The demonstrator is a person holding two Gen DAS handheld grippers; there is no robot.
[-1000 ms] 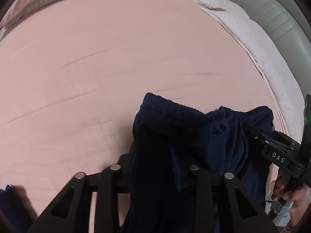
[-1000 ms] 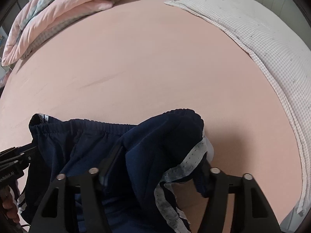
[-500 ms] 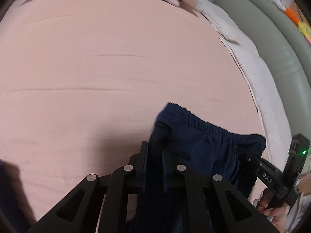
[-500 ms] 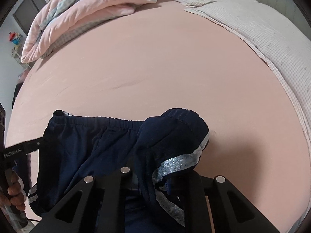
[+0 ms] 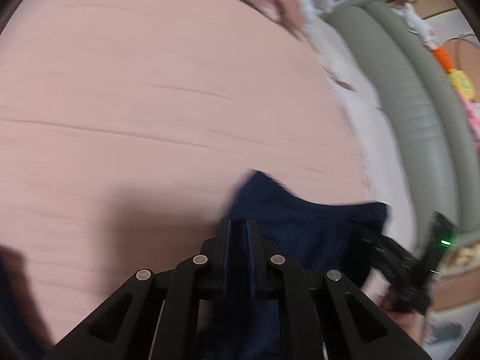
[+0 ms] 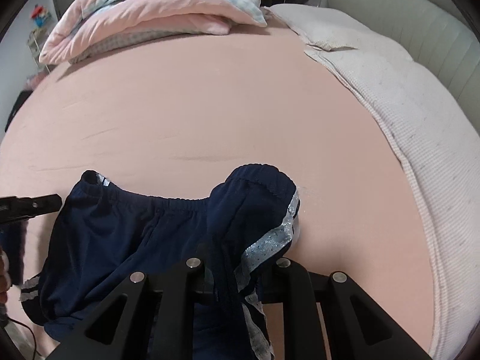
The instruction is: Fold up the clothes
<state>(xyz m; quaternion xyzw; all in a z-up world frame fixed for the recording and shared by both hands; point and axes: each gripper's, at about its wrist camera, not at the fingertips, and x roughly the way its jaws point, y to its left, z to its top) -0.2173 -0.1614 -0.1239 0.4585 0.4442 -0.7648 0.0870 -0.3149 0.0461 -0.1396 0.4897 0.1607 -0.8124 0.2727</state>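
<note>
Navy shorts are held up over the pink bed, pinched at the waistband by both grippers. Left gripper has its fingers closed on a thin fold of navy cloth at one end of the waistband; the left wrist view is motion-blurred, so detail is soft there. Right gripper has its fingers closed on bunched fabric at the other end, where the silver side stripe runs down. In the right wrist view the elastic waistband stretches between the two grips, sagging a little in the middle, with the rest of the shorts hanging below toward the near edge of the bed; whether the hem touches the bed cannot be told. A folded quilt sits at the far end, and a white blanket runs along the right side, both well apart from the shorts. Step in hand, judging by this: holding the shorts spread by the waistband over the bed, either to lay them flat or to bring one half over the other. The right end is bunched and rolled over, so the next move calls for even tension across the waistband and a clean lay-down on the bare middle of the bed, keeping both grips firm so the thin cloth does not slip.
</note>
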